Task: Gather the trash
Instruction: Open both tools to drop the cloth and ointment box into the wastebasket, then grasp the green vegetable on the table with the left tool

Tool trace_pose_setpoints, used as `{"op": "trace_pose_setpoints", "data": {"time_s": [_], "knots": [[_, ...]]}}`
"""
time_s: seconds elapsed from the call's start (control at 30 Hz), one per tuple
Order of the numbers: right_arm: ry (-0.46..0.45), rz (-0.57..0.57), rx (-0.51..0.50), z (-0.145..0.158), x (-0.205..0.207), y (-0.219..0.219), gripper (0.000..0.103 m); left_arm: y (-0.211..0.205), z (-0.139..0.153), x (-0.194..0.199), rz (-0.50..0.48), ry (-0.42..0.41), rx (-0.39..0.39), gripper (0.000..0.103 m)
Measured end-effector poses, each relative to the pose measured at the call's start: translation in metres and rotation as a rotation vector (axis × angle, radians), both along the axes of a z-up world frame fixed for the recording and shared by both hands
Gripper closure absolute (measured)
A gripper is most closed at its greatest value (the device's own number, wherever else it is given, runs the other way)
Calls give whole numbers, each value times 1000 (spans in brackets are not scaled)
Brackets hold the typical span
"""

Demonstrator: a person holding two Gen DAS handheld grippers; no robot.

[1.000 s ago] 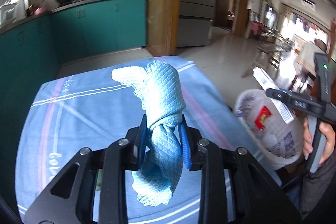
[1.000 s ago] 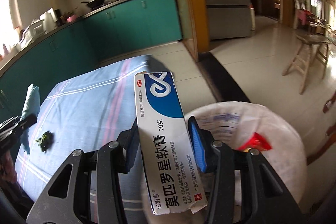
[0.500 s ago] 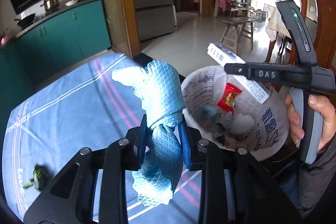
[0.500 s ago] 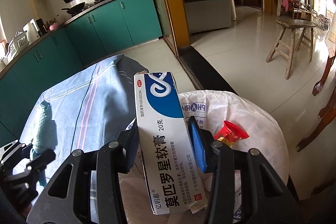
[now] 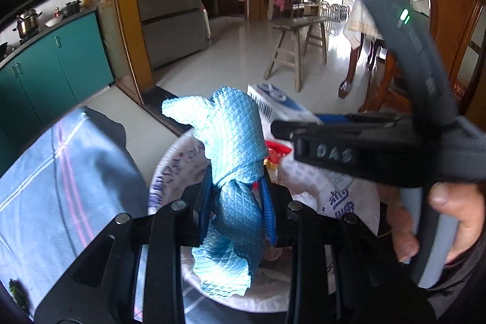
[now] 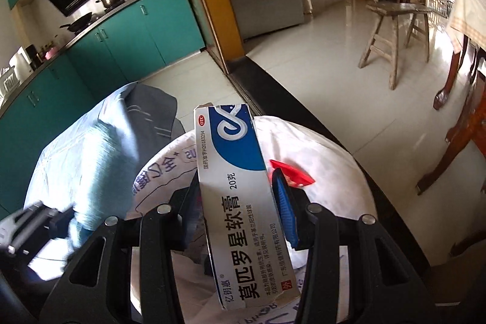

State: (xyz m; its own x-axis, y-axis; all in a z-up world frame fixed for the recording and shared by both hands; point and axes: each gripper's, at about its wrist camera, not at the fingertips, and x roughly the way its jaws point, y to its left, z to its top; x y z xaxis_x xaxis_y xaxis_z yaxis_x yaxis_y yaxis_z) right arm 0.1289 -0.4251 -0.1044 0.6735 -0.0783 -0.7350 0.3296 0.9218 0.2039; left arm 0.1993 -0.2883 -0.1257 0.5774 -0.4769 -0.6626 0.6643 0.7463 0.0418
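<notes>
Two tools: the left tool [image 5: 237,202] clamps one blue cloth [image 5: 235,154], the right tool [image 6: 237,202] clamps one ointment box [image 6: 240,202], both at frame centre over one white bag [image 6: 328,172]. Striped desk [image 5: 60,172] lower left; teal kitchen cabinets [image 6: 136,32] upper left.

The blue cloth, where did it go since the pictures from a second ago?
The left gripper carried the blue cloth off the striped table cover until it hangs over the white trash bag. The right gripper also swung over the bag with its medicine box. Both grips stayed shut; nothing was dropped.
</notes>
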Motion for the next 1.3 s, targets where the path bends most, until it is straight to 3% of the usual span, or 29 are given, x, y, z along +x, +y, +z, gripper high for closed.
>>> {"op": "trace_pose_setpoints", "data": {"time_s": [0.17,0.2,0.23,0.3,0.53,0.77,1.0,1.1,1.3], "knots": [[28,-6,-19,-3,-1,0,58,-10,-12,9,7,12,22,71],[39,-9,-27,-4,1,1,58,-11,-14,10,8,13,24,66],[44,-14,-36,-4,1,1,57,-11,-15,11,13,7,27,51],[39,-17,-39,-3,1,3,51,-8,-14,10,26,-18,17,40],[-26,-34,-7,4,-3,2,33,22,2,7,80,-73,15,34],[-18,11,-4,-1,7,17,30,128,9,2,311,-139,83,28],[-7,66,3,-2,18,40,30,302,1,28,709,31,104,26],[5,85,-7,-4,25,53,30,328,-7,27,743,39,155,26],[27,115,-9,-10,34,71,30,340,-25,32,709,102,141,26]]}}
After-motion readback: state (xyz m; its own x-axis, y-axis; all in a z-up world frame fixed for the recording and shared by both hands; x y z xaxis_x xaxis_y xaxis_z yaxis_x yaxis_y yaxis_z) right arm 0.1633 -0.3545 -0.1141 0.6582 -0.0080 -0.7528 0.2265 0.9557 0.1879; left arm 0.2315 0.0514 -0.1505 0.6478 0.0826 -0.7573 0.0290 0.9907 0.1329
